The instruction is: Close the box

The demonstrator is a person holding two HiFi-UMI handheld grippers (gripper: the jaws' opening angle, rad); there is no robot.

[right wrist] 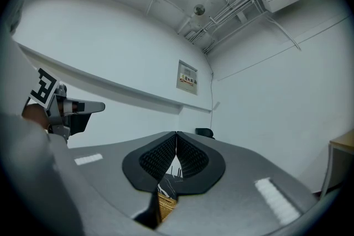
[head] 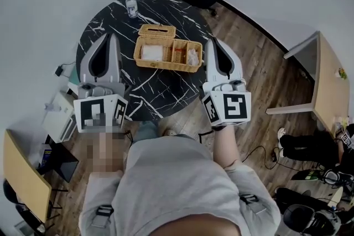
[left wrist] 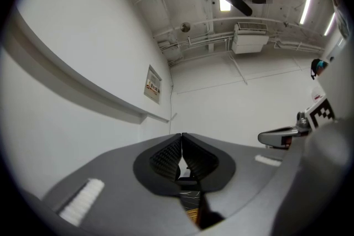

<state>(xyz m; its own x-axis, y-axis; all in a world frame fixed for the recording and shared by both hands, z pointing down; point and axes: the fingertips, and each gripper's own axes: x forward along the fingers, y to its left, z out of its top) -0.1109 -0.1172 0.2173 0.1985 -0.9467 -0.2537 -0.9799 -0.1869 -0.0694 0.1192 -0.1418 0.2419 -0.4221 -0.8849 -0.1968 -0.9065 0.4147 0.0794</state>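
Fingers of L gripper (left wrist: 181, 136) and R gripper (right wrist: 176, 134) clenched tight, nothing btwn them. Both are held over a round black marble surface (head: 166, 94), flanking the wicker box (head: 166, 67) w/o touching it: L at its 9 o'clock, R at 3 o'clock. Box lid (head: 157, 31) stands open at 12 o'clock; bottle (head: 131, 5) at 11 o'clock.

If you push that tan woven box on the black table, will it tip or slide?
Probably slide: the tan woven box is low and wide, so tipping looks unlikely, and the black marble table looks smooth. Wicker is likely light, so it may skid. Its open lid could flop.
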